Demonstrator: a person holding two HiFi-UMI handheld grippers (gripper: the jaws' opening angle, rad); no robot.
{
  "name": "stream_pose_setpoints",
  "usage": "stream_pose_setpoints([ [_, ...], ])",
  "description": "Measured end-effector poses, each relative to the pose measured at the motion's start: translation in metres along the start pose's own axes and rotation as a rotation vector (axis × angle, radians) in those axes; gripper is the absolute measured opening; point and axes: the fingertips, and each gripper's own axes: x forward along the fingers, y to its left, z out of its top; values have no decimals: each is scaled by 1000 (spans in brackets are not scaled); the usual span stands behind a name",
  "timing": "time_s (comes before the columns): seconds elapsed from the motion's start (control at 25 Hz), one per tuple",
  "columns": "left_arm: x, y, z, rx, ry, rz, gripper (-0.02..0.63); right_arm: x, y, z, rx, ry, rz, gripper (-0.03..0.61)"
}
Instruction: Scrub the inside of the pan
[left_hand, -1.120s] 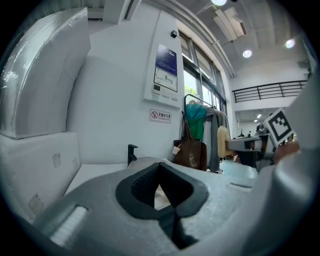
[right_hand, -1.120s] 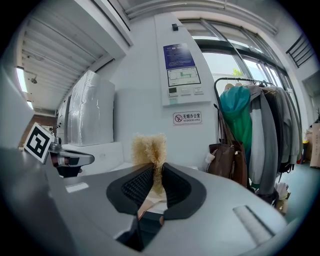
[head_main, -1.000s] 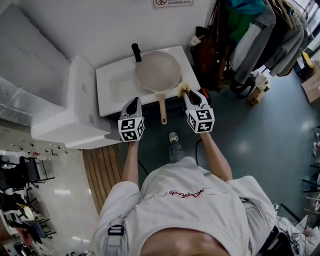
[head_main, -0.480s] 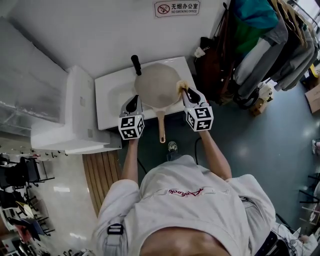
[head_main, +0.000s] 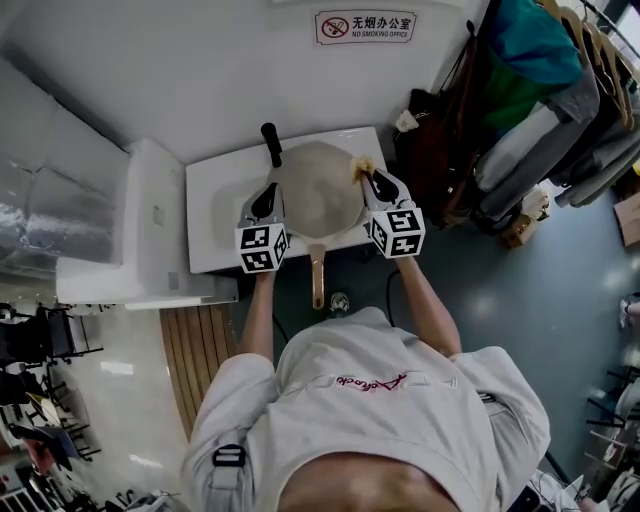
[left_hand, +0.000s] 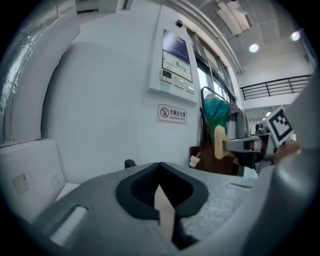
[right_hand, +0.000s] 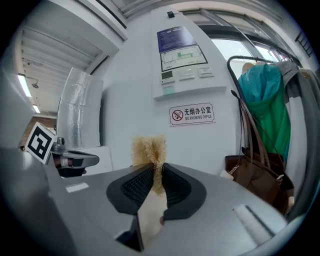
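Over the white counter (head_main: 215, 215), left gripper (head_main: 268, 192) and right gripper (head_main: 374, 179) now flank the pan (head_main: 315, 190).
Head view: I've brought both forward past the front edge; scrubbing isn't begun, I judge. Its handle (head_main: 317, 278) overhangs; hanging bags (head_main: 440, 140) crowd my right. Left gripper view: jaws together, empty. Right gripper view: jaws clamped on the tan scrubber (right_hand: 149, 145), open air before the wall (right_hand: 125, 100).

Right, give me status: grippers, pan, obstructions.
Left gripper shut, empty. Right gripper shut on yellow scrub pad. Pan on white basin, pad by its rim. Nothing blocking.
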Motion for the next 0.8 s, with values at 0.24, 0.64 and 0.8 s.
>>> stream_pose_setpoints([
  [0.24,19,4,-8,-11,28,13,0,21,-9,-5,4,23,23,61],
  [0.64,29,16,-21,-14,74,41,0,42,-11,-23,26,64,58,61],
  [0.8,33,28,-27,-26,85,53,0,54,-8,-28,25,79,64,61],
])
